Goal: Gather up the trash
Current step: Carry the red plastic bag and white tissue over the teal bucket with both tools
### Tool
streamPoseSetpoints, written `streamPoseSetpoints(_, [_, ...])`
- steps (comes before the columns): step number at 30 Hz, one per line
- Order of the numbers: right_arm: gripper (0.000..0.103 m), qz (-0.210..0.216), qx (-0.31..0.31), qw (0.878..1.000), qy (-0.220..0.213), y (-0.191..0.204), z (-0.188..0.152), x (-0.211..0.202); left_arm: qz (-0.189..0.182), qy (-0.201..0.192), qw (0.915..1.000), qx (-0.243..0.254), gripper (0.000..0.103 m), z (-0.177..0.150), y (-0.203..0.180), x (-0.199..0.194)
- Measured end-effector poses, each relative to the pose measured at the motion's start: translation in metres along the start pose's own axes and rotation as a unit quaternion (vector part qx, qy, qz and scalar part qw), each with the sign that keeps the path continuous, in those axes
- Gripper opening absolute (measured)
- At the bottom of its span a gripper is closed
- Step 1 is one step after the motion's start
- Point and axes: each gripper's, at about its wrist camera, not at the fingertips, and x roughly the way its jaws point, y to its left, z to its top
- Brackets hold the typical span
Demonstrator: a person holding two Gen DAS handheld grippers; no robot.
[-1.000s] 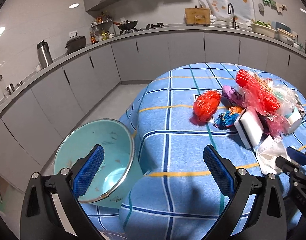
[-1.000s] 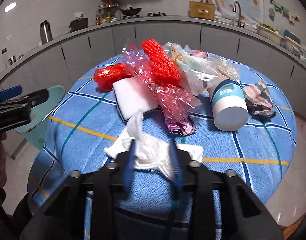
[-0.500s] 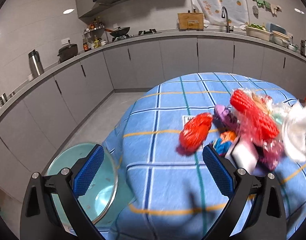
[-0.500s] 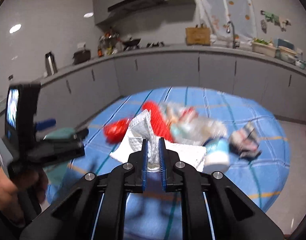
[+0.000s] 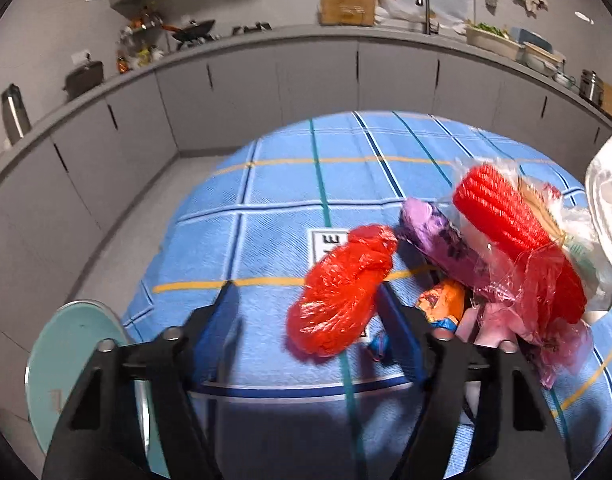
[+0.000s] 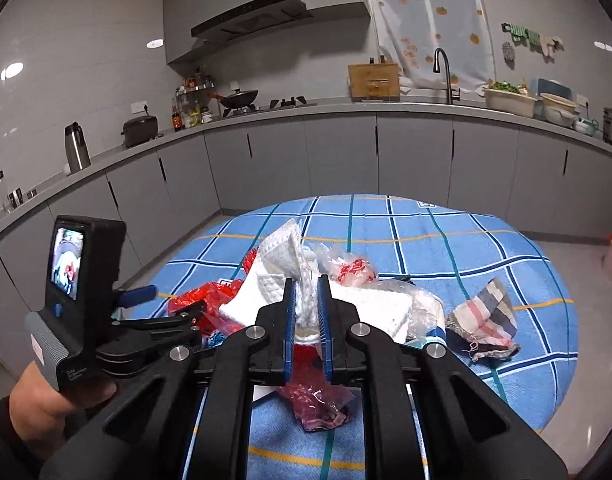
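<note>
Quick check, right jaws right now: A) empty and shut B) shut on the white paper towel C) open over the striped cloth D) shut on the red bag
B: in the right wrist view the right gripper has its jaws pinched on the white paper towel, lifted above the blue tablecloth; the striped cloth lies untouched on the table.

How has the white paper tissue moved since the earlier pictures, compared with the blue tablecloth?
Yes. The white paper tissue went up: earlier it lay flat on the blue tablecloth, now it hangs above it, pinched in the right hand-held gripper.
</note>
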Motion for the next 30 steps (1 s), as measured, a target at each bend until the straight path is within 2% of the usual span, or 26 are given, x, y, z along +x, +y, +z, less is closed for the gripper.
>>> streamPoseSetpoints(1, [0.012,-0.001,-0.002,1.0,0.002,0.001,-0.001,0.001,-0.012,0.002,0.9999,0.002,0.033,-0.001,-0.002,0.002])
streamPoseSetpoints(4, [0.012,-0.004,-0.005,1.0,0.005,0.003,-0.004,0.005,-0.029,0.004,0.9996,0.004,0.018,-0.003,-0.005,0.0])
streamPoseSetpoints(11, [0.012,0.002,-0.011,1.0,0.0,0.008,-0.002,0.002,-0.021,-0.036,0.9991,0.003,0.015,-0.006,0.0,-0.043])
streamPoseSetpoints(18, [0.012,0.013,-0.028,0.999,-0.01,0.028,0.001,-0.01,0.039,-0.075,0.9964,0.002,0.015,-0.016,0.012,-0.091])
streamPoseSetpoints(30, [0.012,0.071,-0.058,0.996,-0.018,0.082,0.011,-0.012,0.111,-0.083,0.9897,-0.035,0.015,-0.035,0.063,-0.127])
